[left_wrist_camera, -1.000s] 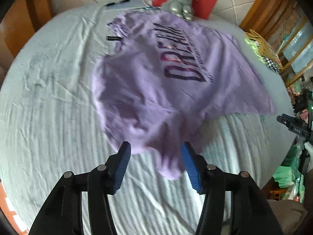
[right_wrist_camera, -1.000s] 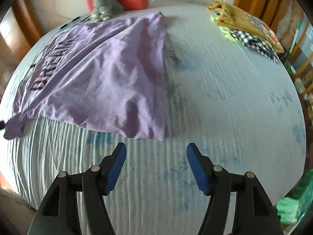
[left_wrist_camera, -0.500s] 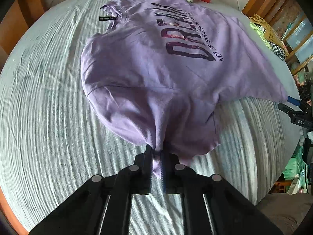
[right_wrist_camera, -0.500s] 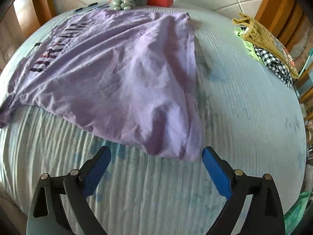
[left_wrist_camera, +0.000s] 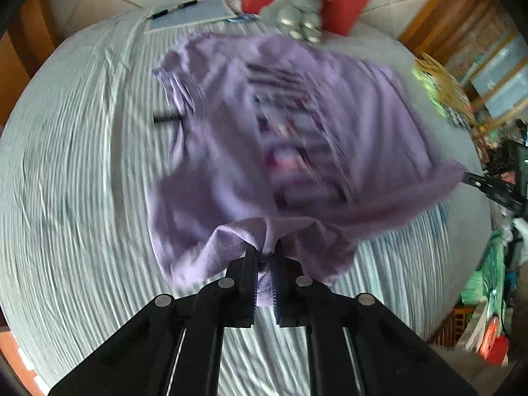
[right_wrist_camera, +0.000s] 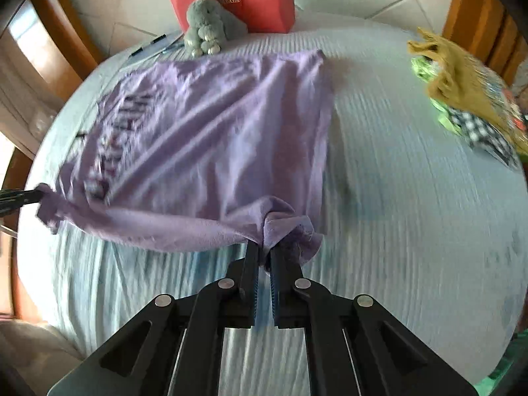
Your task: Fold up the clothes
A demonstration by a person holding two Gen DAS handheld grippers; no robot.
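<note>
Purple shirt (left_wrist_camera: 297, 138) lies on the bed (left_wrist_camera: 72, 198) before the bunny (right_wrist_camera: 208, 26); my left fingers (left_wrist_camera: 264, 260) and right fingers (right_wrist_camera: 263, 257), having just closed, clamp its near corners. Next: carry them toward the bunny, folding.

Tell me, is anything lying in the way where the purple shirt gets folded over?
Nothing visible. Both tongs, left and right, pinch the near edge of the shirt. The toy rabbit and clothes pile sit beyond it.
</note>
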